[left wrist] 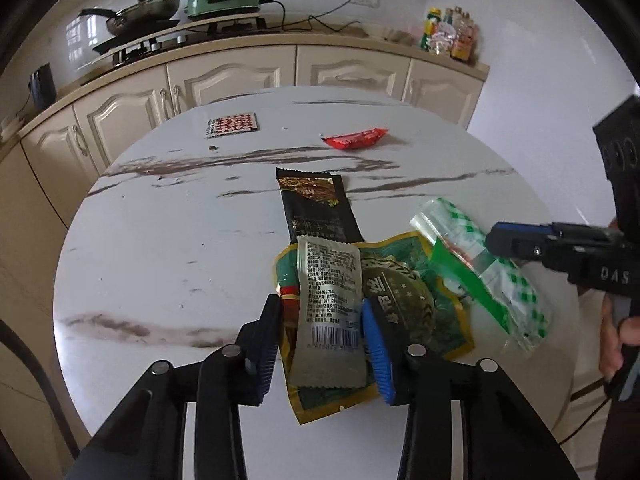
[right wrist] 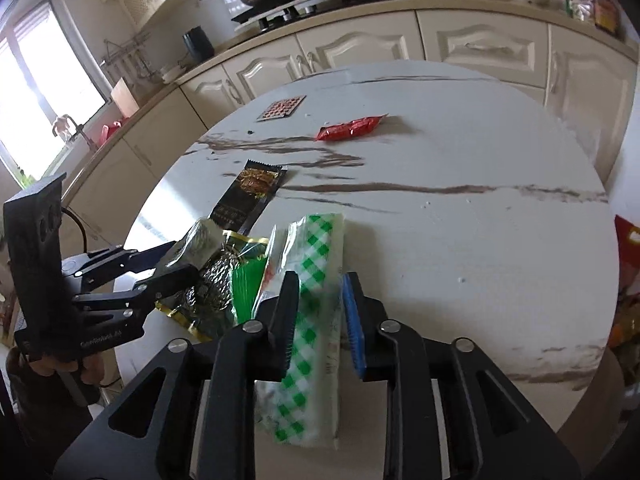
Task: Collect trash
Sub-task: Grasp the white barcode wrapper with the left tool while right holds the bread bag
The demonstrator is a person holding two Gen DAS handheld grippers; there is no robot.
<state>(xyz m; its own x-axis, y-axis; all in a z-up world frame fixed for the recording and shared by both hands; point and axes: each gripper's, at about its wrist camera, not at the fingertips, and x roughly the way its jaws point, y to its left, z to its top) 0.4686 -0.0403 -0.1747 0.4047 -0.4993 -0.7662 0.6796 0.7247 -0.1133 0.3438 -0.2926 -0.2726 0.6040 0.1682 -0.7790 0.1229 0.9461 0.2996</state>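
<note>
The left gripper [left wrist: 324, 336] pinches a silver sachet [left wrist: 330, 304] with its fingers. The right gripper [right wrist: 320, 320] pinches a green-checked bag [right wrist: 316, 280] above the table [right wrist: 480, 248].

Two wrist fisheyes, close, angled down over the round table [left wrist: 160, 240], L & R, shared wrapper pile.

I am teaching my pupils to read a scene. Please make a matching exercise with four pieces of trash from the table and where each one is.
Things:
1. grey packet
2. checked bag
3. red wrapper
4. black wrapper

Places:
A. alone, far side of the table
B. between the right claw's fingers
C. between the left claw's fingers
D. flat, partly under the green pouch

Pairs: 1-C, 2-B, 3-A, 4-D
</note>
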